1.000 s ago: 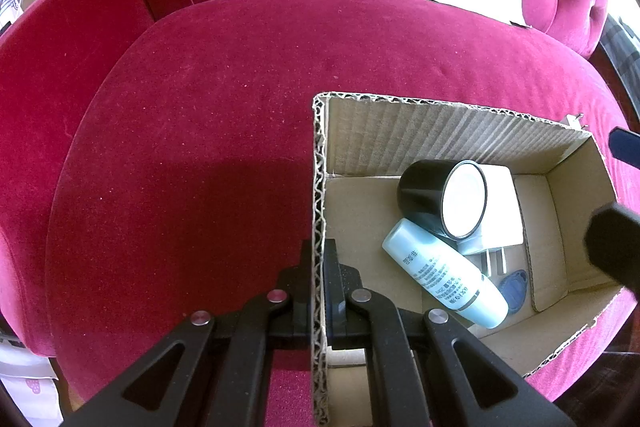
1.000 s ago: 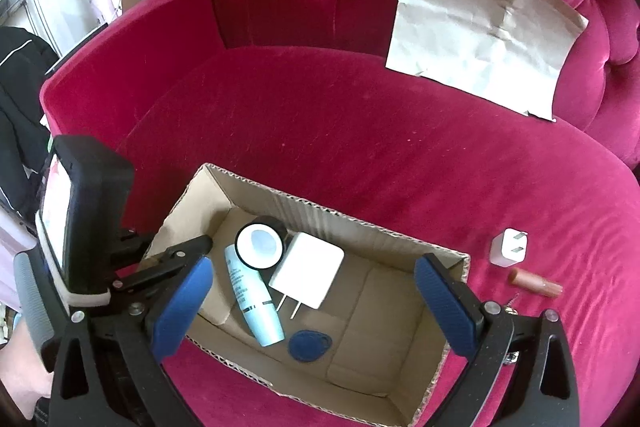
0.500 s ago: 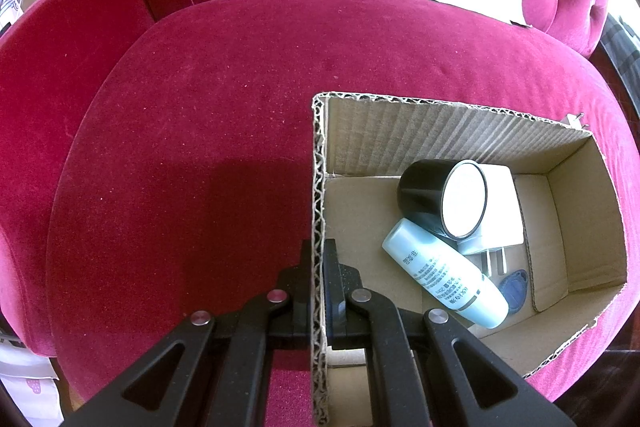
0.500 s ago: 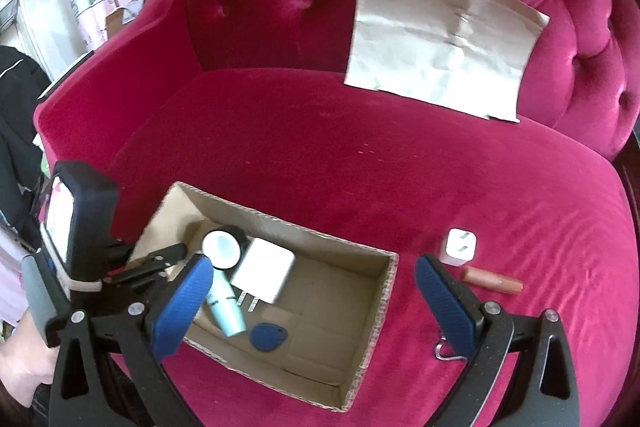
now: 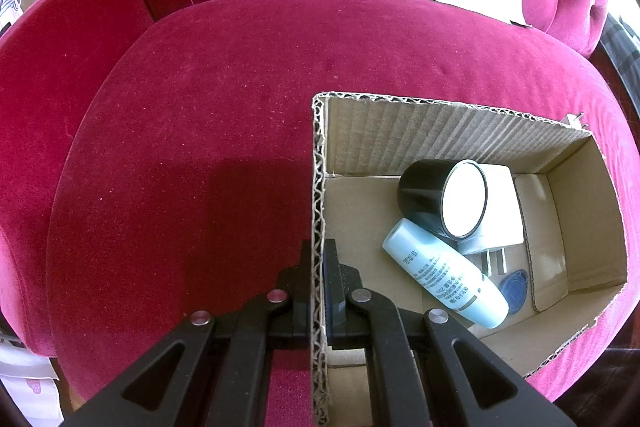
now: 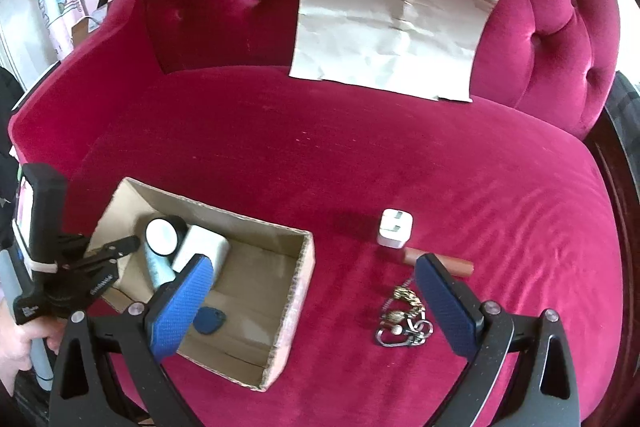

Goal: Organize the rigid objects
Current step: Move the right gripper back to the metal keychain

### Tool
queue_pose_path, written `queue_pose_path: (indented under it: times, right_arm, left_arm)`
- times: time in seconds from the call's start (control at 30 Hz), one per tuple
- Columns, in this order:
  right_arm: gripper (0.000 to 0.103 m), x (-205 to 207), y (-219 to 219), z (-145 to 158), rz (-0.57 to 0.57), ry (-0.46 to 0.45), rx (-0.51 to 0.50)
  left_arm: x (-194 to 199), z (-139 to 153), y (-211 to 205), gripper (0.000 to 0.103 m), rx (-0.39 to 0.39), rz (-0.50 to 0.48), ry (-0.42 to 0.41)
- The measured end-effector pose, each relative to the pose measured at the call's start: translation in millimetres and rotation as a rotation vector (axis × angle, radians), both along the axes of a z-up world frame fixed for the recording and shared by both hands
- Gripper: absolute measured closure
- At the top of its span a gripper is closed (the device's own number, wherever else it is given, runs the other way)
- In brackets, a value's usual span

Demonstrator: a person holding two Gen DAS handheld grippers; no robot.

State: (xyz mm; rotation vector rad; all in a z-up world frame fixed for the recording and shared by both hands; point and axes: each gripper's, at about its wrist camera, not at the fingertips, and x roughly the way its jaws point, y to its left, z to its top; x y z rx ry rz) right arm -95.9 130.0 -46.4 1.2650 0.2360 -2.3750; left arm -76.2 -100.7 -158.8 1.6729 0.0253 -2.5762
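An open cardboard box (image 5: 448, 131) (image 6: 296, 267) lies on the red sofa seat. It holds a black jar with a white lid (image 5: 444, 203), a light blue bottle (image 5: 444, 279), a white charger (image 5: 500, 203) and a blue key fob (image 5: 514, 287). My left gripper (image 5: 319, 267) is shut on the box's left wall. My right gripper (image 6: 312, 291) is open and empty above the seat. To the right of the box lie a small white charger (image 6: 394, 229), a brown tube (image 6: 440, 261) and a metal keychain (image 6: 404, 319).
A sheet of brown paper (image 6: 392, 23) leans on the tufted sofa back. The sofa armrest (image 6: 72, 83) rises at the left. The seat's front edge is close below the box.
My right gripper has moved right and back from over the box, bringing the small charger, tube and keychain into view. My left gripper has held still on the box wall.
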Motion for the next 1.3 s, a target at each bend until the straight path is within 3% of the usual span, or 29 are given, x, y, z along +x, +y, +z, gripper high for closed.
queue_pose_path:
  times: [0.73, 1.3]
  right_arm:
    - [0.000, -14.2, 50.7, -30.4, -0.109, -0.049, 0.046]
    - [0.000, -30.4, 69.9, -81.9, -0.160, -0.138, 0.103]
  left_arm:
    - [2.5, 0.3, 0.0, 0.100, 0.001, 0.001, 0.001]
    - [4.0, 0.5, 0.8, 0.100, 0.000, 0.004, 0.000]
